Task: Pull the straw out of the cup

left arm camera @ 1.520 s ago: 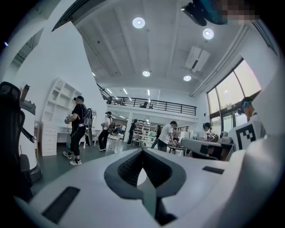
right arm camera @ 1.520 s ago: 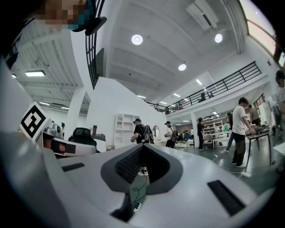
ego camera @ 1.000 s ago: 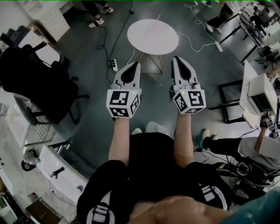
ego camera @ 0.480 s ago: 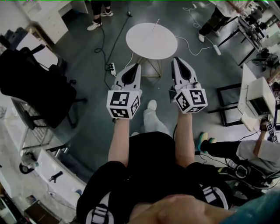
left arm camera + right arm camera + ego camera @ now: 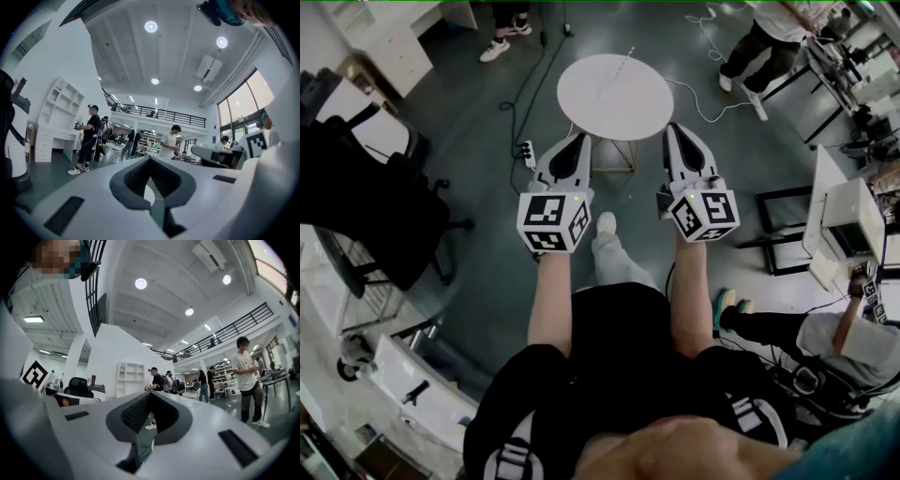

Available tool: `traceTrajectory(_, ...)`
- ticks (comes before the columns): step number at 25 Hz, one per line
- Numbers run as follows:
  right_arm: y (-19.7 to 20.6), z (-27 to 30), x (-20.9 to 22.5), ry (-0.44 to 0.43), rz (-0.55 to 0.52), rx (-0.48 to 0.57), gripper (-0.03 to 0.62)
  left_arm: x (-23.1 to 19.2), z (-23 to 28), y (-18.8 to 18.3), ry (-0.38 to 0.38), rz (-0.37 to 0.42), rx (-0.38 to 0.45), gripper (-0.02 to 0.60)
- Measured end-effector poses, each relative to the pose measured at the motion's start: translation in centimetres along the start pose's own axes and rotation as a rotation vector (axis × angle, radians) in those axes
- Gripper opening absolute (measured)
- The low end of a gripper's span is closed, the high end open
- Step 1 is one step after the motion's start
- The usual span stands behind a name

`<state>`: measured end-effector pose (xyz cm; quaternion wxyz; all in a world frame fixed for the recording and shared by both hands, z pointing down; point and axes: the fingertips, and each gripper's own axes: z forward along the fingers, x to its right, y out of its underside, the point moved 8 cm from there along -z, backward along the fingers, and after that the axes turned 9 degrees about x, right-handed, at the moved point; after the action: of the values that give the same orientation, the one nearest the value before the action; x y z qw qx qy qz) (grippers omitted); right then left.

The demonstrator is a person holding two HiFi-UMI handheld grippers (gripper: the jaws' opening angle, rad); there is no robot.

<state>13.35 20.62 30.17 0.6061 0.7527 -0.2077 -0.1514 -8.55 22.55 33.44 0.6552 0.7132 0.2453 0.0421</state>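
Note:
A round white table (image 5: 600, 103) stands on the dark floor ahead of me. At its far side a thin straw (image 5: 623, 64) sticks up; the cup under it is too small to make out. My left gripper (image 5: 579, 139) and right gripper (image 5: 674, 129) are held side by side in the air in front of the table's near edge, both shut with nothing in them. In the left gripper view the left gripper (image 5: 150, 158) points level into the room, and in the right gripper view so does the right gripper (image 5: 149, 395); neither shows the straw.
A black office chair (image 5: 366, 202) stands at the left. A power strip (image 5: 523, 150) and cables lie on the floor near the table. White desks with equipment (image 5: 848, 216) line the right. People stand at the back (image 5: 764, 37), and one sits at the lower right (image 5: 825, 328).
The table has come nearer and lower in the head view as I step forward; my foot now shows between the arms. Both grippers stay shut.

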Motion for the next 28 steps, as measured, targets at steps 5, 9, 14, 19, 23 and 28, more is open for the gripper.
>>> traceTrajectory(5,2.8,2.9,4.3,0.028,0.028,-0.047,0.015,-0.9,4.8,2.3,-0.001,-0.052,-0.041,0.008)
traceTrajectory(9,6.0,6.5,6.5,0.014,0.066,-0.085,0.015,-2.6,8.5,4.1,-0.025,-0.030,-0.089,0.008)
traceTrajectory(14,8.0,10.6,10.4,0.000,0.098,-0.092,0.015,-3.7,13.6,5.3,-0.046,-0.017,-0.111,0.007)
traceTrajectory(19,10.3,14.5,15.1,0.010,0.162,-0.085,0.015,-4.4,19.3,6.5,-0.055,0.019,-0.167,0.008)
traceTrajectory(23,11.5,17.5,17.3,0.029,0.219,-0.070,0.015,-5.3,22.6,6.0,-0.057,0.070,-0.215,0.007)
traceTrajectory(28,10.9,19.9,21.2,0.028,0.201,-0.072,0.015,-5.0,27.5,5.5,-0.052,0.095,-0.217,0.008)
